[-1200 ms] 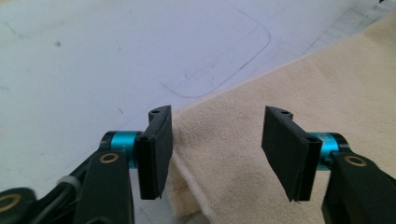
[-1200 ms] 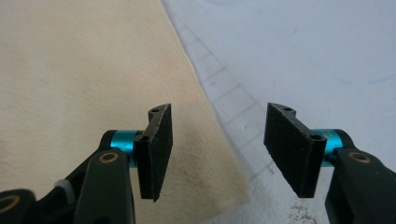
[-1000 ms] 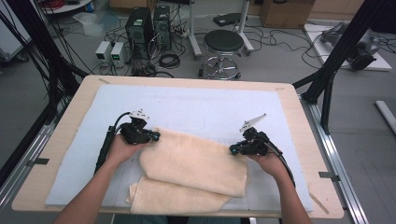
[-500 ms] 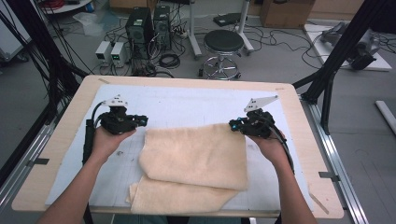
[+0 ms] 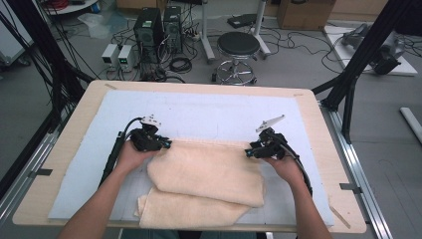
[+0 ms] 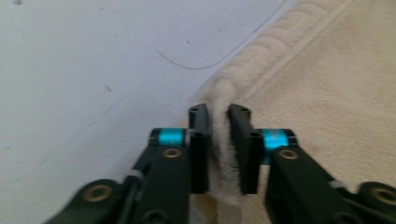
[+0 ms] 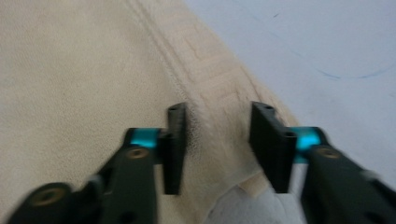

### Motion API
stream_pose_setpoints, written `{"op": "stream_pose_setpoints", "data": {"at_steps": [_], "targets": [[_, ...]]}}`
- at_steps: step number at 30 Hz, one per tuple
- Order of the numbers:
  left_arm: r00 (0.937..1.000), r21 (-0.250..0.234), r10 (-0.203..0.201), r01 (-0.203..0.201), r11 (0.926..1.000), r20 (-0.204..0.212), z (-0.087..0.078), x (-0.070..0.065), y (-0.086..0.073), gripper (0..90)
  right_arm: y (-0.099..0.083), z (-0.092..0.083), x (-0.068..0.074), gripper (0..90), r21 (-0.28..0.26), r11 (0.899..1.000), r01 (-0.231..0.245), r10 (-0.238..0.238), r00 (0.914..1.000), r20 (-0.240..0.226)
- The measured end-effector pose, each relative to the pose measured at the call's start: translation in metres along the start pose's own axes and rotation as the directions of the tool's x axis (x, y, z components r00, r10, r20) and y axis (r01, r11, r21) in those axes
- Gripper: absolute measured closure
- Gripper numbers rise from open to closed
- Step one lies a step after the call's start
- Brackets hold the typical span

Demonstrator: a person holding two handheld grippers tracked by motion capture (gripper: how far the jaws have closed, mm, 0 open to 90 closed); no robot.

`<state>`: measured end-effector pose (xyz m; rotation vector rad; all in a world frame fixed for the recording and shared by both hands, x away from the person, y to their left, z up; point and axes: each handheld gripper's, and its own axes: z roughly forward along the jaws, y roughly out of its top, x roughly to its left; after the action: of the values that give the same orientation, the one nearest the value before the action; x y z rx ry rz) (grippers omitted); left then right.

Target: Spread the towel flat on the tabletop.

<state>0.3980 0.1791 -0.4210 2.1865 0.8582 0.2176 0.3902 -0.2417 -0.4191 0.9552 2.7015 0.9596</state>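
Note:
A cream towel (image 5: 209,172) lies folded on the white mat (image 5: 214,112), its upper layer over a lower one (image 5: 184,211) that sticks out toward the near edge. My left gripper (image 5: 164,144) is at the upper layer's far left corner. In the left gripper view it (image 6: 219,112) is shut on a raised fold of the towel's hem (image 6: 223,88). My right gripper (image 5: 250,151) is at the far right corner. In the right gripper view it (image 7: 217,109) stands open, jaws on either side of the patterned towel border (image 7: 215,79), low over the cloth.
The mat covers a wooden table (image 5: 74,134) with metal rails along its sides. Beyond the far edge stand a round stool (image 5: 239,45), computer towers (image 5: 149,30) and floor cables. Black frame posts (image 5: 348,84) rise at the right and left corners.
Both grippers came back toward the person and inward from their farther, wider position half a second ago. The towel's far edge moved nearer with them.

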Motion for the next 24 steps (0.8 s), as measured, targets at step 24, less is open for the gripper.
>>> {"op": "stream_pose_setpoints", "data": {"at_steps": [24], "targets": [[0.9815,-0.063,0.136,-0.128,0.9898,0.135,-0.072,-0.062,-0.071,76.3,-0.04,-0.046,0.1,79.6,-0.072,0.974,0.216,-0.227,0.9515,-0.208]]}}
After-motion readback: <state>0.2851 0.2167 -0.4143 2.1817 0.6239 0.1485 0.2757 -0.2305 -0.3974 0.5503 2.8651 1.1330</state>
